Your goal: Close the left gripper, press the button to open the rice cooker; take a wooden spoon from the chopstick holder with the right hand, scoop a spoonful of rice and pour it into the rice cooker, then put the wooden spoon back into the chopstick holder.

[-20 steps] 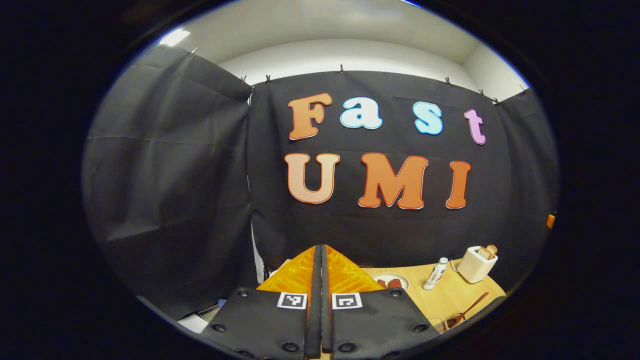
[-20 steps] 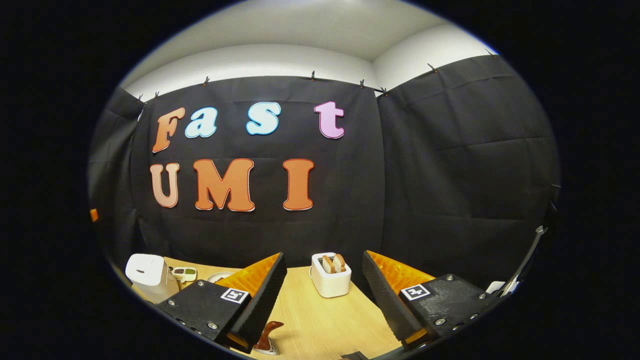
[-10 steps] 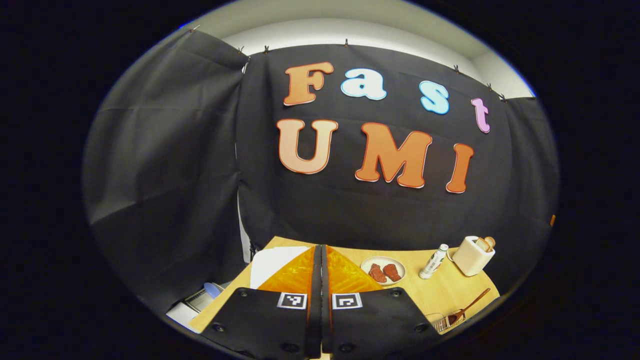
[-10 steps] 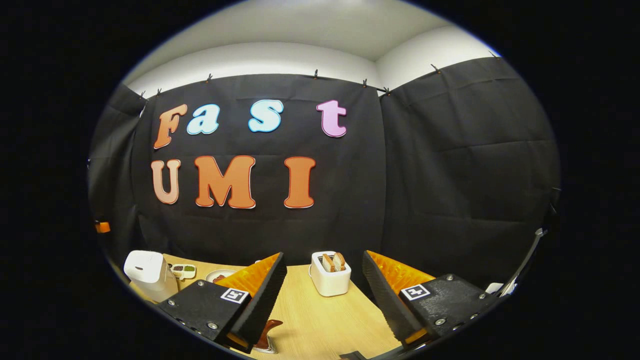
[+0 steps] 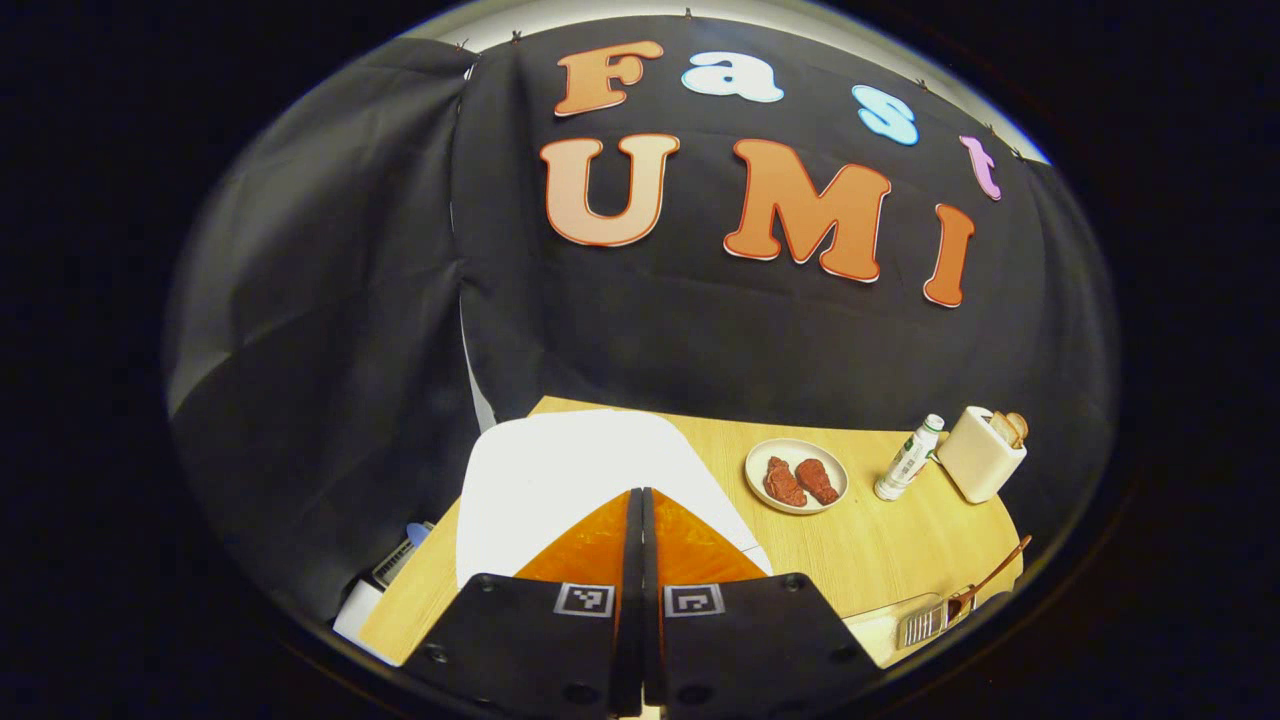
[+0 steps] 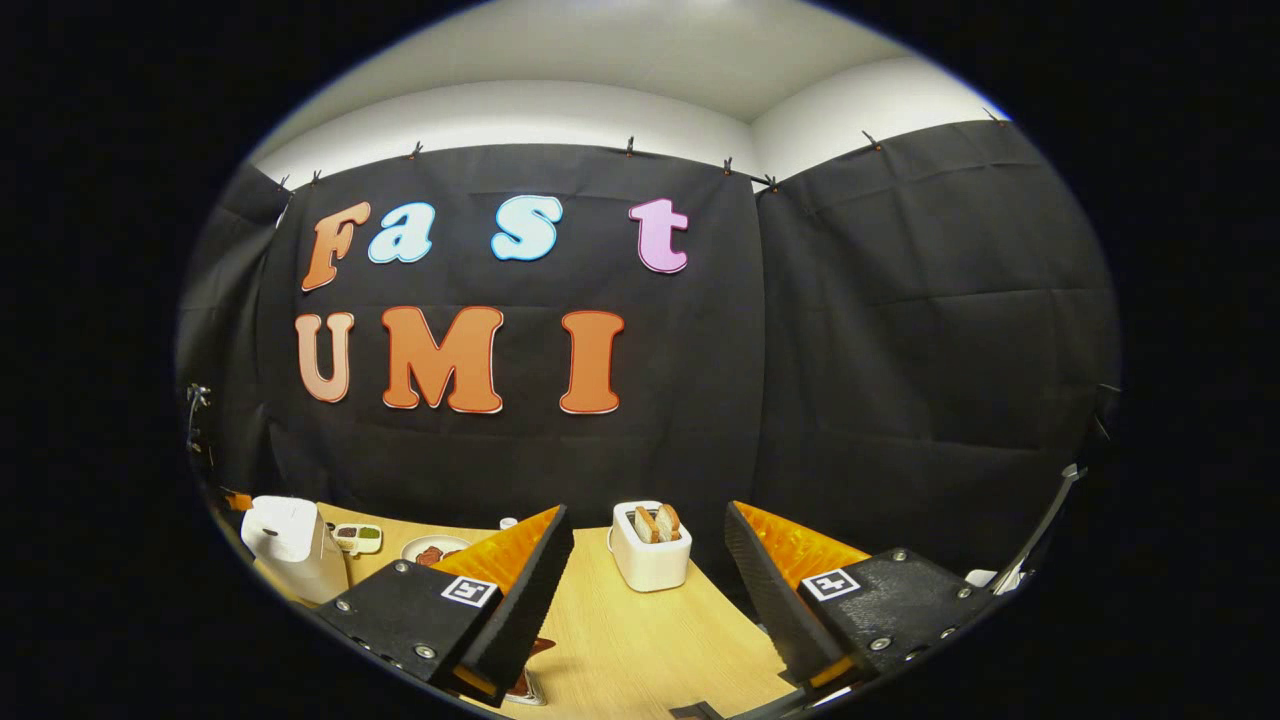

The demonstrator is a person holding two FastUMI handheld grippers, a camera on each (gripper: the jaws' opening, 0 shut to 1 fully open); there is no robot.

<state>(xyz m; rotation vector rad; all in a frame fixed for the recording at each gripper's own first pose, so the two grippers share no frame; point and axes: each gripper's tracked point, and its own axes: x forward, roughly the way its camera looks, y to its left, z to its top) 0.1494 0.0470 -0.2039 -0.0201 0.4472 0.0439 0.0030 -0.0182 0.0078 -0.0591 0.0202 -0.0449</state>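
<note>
Black cloth point(image 6: 900, 330) hangs on clips as the booth's walls, two panels meeting at a corner. Above it, a white wall point(image 6: 500, 115) and pale ceiling point(image 6: 620, 50) show, evenly lit. A light wooden table point(image 5: 880, 545) stands against the cloth; in the left gripper view its far edge touches the drape.

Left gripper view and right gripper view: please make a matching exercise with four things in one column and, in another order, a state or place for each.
Things:
1. left gripper
2. right gripper
3. plate
4. toaster

States:
a. holds two slices of bread
b. fingers apart, nothing between them
c. fingers pressed together, above the white rice cooker
d. carries two reddish-brown pieces of food

Pairs: 1-c, 2-b, 3-d, 4-a
</note>
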